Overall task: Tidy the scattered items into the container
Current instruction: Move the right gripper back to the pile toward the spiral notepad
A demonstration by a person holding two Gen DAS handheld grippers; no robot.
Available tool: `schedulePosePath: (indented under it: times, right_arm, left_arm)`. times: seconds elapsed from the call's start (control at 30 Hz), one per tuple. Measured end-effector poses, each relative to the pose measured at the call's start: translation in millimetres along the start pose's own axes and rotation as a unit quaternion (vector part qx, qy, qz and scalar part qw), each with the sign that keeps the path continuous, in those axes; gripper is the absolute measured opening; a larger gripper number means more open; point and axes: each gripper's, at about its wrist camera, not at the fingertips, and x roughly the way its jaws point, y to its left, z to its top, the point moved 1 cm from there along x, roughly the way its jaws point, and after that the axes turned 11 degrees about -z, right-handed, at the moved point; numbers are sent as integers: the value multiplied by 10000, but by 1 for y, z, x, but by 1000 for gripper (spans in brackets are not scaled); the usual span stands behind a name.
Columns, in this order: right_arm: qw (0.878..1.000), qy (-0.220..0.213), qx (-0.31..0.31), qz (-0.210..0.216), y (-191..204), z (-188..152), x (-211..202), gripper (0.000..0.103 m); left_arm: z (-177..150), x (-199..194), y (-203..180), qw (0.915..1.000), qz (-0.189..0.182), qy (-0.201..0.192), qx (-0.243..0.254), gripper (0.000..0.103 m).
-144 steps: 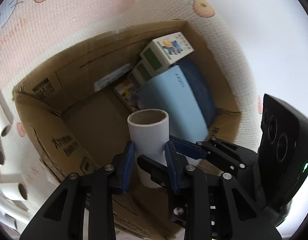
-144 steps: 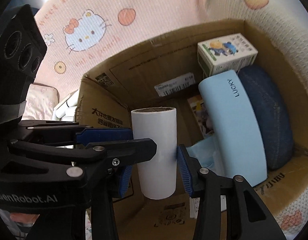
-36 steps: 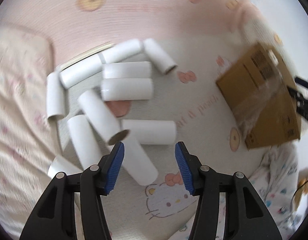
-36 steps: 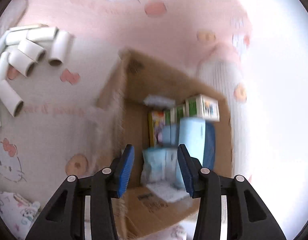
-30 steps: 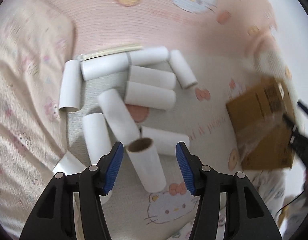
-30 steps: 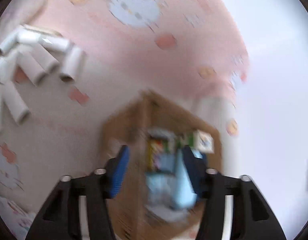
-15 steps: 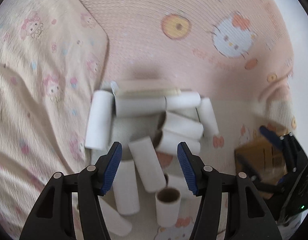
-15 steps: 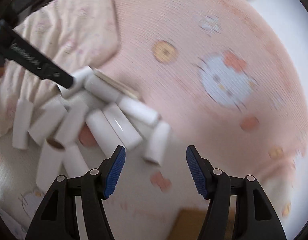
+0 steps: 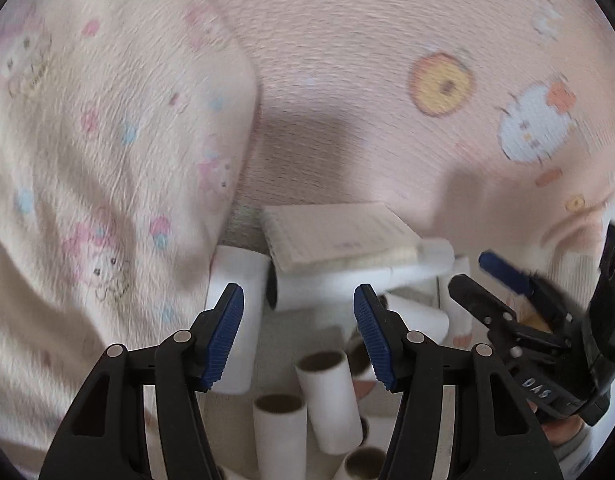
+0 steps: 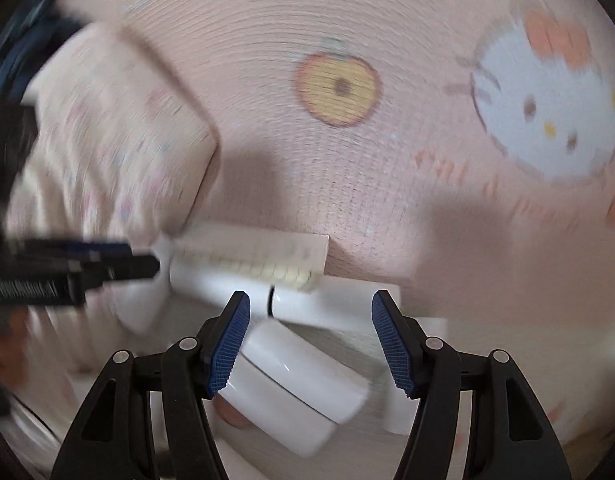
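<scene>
Several white cardboard tubes lie in a heap on a pink cartoon-print bedspread. My left gripper (image 9: 298, 336) hangs open above them, nothing between its blue pads; one tube (image 9: 331, 400) shows its brown open end just below. My right gripper (image 10: 310, 344) is also open and empty, over a slanted tube (image 10: 303, 376) and a tube lying crosswise (image 10: 331, 306). A flat white notepad (image 9: 335, 232) leans on the far tubes, also the notepad (image 10: 251, 256) in the right wrist view. Each gripper shows in the other's view: the right gripper (image 9: 503, 292), the left gripper (image 10: 119, 260). The cardboard box is out of view.
A cream pillow (image 9: 107, 152) with small cartoon prints rises at the left, close beside the tubes; the pillow (image 10: 107, 140) also fills the left of the right wrist view. Pink bedspread (image 10: 347, 160) stretches beyond the notepad. A hand shows under the right gripper's body at the lower right.
Both grippers have swung away from the cardboard box and come down close over the tube heap. The box has left both views. Both stay open.
</scene>
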Motion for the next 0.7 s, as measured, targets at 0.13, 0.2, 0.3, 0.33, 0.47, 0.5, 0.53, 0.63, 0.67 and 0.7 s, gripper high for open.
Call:
schedulePosePath:
  times: [0.13, 0.2, 0.3, 0.33, 0.47, 0.5, 0.53, 0.63, 0.67, 0.7]
  right_arm:
    - [9928, 319, 1082, 405, -16, 3, 20, 61]
    - [9901, 356, 1268, 478, -17, 6, 25, 61]
    - [9856, 384, 1546, 560, -21, 12, 32, 61]
    - [9836, 418, 1639, 628, -22, 14, 35, 61]
    - [9680, 671, 2187, 1030, -30, 18, 51, 60]
    - [9659, 695, 2253, 1067, -30, 18, 54, 58]
    - [9653, 720, 2276, 1057, -30, 19, 56, 53]
    - [9610, 982, 2344, 1092, -28, 16, 68, 43]
    - [9608, 981, 2353, 1088, -29, 17, 70, 42]
    - [9601, 971, 2367, 1134, -31, 17, 71, 40]
  left_arm:
    - [9, 7, 14, 9984, -311, 44, -464, 61]
    - [13, 8, 18, 9970, -477, -11, -606, 61]
    - [21, 10, 24, 9941, -598, -108, -899, 61]
    - [23, 11, 27, 9929, -614, -164, -1009, 61]
    - [26, 20, 31, 9914, -568, -178, -1168, 51]
    - [27, 21, 30, 9916, -533, -189, -1160, 44]
    - [29, 24, 28, 9918, -588, -160, -1123, 33]
    - [30, 30, 24, 9921, -574, -3, -1111, 30]
    - [30, 32, 23, 9924, -559, 46, -1097, 29]
    - [30, 34, 21, 9927, -535, 80, -1080, 29]
